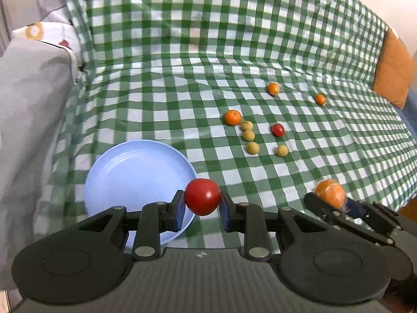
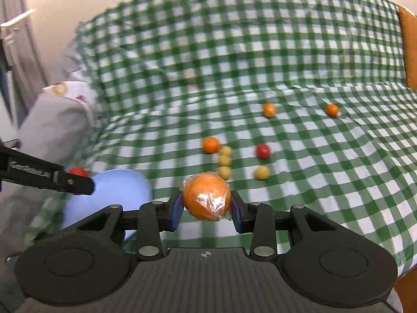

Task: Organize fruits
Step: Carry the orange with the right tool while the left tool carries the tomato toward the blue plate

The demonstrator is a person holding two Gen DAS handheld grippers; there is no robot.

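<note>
My left gripper is shut on a red tomato and holds it above the right rim of the blue plate. My right gripper is shut on an orange wrapped in clear film, held above the cloth to the right of the plate. In the left wrist view the right gripper with its orange shows at the right. On the cloth lie three oranges, a small red fruit and several yellow fruits.
A green-and-white checked cloth covers the sofa seat and back. A grey armrest with a patterned pillow is at the left. An orange cushion stands at the far right.
</note>
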